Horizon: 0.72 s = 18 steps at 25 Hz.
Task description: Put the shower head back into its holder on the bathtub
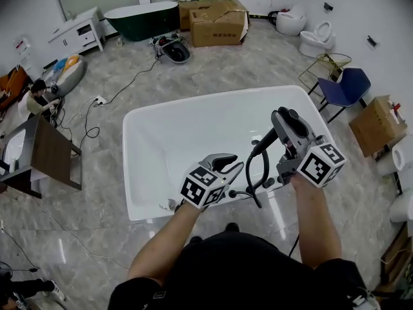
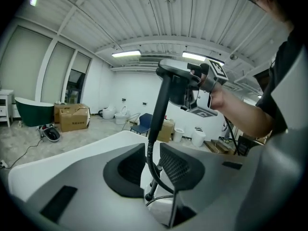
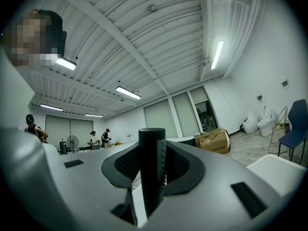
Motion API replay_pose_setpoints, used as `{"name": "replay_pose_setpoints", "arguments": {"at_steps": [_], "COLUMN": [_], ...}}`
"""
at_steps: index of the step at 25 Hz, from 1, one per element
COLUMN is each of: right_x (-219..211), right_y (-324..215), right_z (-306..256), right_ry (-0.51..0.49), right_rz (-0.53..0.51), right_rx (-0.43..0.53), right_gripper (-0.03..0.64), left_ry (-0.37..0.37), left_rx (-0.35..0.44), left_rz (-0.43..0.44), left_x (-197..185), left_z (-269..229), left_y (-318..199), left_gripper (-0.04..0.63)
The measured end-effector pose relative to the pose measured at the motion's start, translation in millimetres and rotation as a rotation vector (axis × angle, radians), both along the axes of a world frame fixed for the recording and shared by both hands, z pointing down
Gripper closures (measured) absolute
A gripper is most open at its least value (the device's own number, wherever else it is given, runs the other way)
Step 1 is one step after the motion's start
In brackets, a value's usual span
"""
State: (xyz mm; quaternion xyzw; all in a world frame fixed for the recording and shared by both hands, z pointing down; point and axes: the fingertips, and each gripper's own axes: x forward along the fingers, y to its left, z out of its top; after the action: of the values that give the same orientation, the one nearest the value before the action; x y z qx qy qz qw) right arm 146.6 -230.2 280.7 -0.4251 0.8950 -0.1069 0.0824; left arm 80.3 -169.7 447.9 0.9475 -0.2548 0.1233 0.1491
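Note:
A white bathtub [image 1: 139, 166] lies below me. My right gripper [image 1: 286, 116] is over its near right rim, shut on the black shower head handle [image 1: 264, 141], which stands as a dark cylinder [image 3: 152, 158] between the jaws in the right gripper view [image 3: 153, 170]. The black hose [image 1: 250, 179] loops down from the handle to the rim. My left gripper [image 1: 231, 163] is just left of that loop, open. In the left gripper view [image 2: 151, 160] the hose [image 2: 150, 174] runs through the gap without the pads pressing it, above a dark fitting [image 2: 150, 192] on the rim. The handle [image 2: 161, 105] rises toward the right gripper [image 2: 185, 78].
Cardboard boxes [image 1: 218, 21] and a dark green tub [image 1: 142, 18] stand at the back. Toilets [image 1: 316, 39] and a blue chair [image 1: 345, 86] are to the right. A desk [image 1: 45, 154], floor cables and a seated person [image 1: 35, 99] are to the left.

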Motion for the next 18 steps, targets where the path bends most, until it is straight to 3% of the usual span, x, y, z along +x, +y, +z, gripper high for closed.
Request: {"name": "replay_pose_setpoints", "arguments": {"at_steps": [9,18], "right_x": [-14.7,-32.9], "right_y": [-1.0,8.5], "right_z": [-30.2,-39.8], "right_ry": [0.000,-0.013], "right_rz": [-0.060,-0.105], "right_rx": [0.032,0.048], "right_gripper": [0.491,0.491], "left_ry": [0.002,-0.057], "left_rx": [0.005,-0.027], "left_rz": [0.003,-0.024], "left_x": [22.0,19.4], "left_z": [-4.4,26.3], "left_y": [-10.9,-15.2], "left_gripper": [0.459,0.437]}}
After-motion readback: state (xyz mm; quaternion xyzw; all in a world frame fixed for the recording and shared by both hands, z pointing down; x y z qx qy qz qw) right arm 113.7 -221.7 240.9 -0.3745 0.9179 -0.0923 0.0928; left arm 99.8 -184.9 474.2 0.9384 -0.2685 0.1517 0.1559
